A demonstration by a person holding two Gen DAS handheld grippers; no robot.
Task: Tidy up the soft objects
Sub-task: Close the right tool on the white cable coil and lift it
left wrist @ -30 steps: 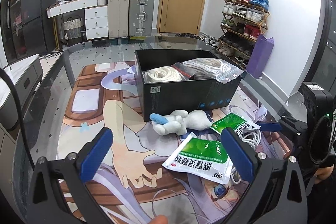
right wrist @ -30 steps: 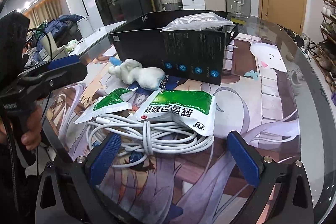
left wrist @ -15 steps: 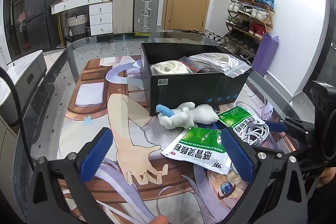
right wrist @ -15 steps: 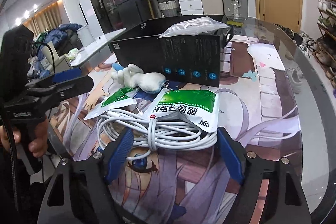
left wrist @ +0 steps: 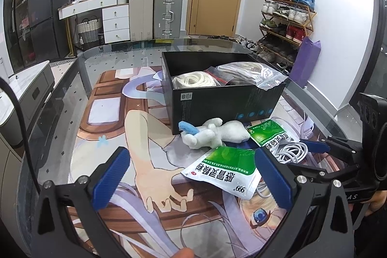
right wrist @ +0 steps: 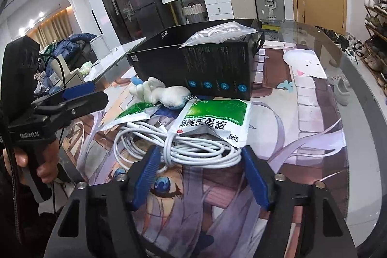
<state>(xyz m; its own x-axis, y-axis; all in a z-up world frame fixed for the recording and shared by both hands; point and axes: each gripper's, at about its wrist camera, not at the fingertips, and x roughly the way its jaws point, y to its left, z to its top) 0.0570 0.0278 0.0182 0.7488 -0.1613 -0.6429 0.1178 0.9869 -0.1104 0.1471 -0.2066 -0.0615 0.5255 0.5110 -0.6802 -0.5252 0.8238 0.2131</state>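
Now the right gripper (right wrist: 199, 173) sits with the white cable (right wrist: 179, 144) bundle between its two blue fingers (right wrist: 146, 171). Its jaws have just been closing, and they look about half shut around the bundle. The left pad touches a loop; whether both pads press hard enough to hold it, one cannot tell.

A green pouch (right wrist: 215, 117) lies on the far part of the cable, past the fingertips. If the cable goes up, that pouch may slide off or get dragged along. Loose loops stick out to the left of the fingers and could slip free or snag.

The left gripper (left wrist: 193, 175) hangs wide open with nothing in it. Just past its right finger lies the same pouch, and beyond that the plush toy (left wrist: 215, 133), touching the black box (left wrist: 225, 103).
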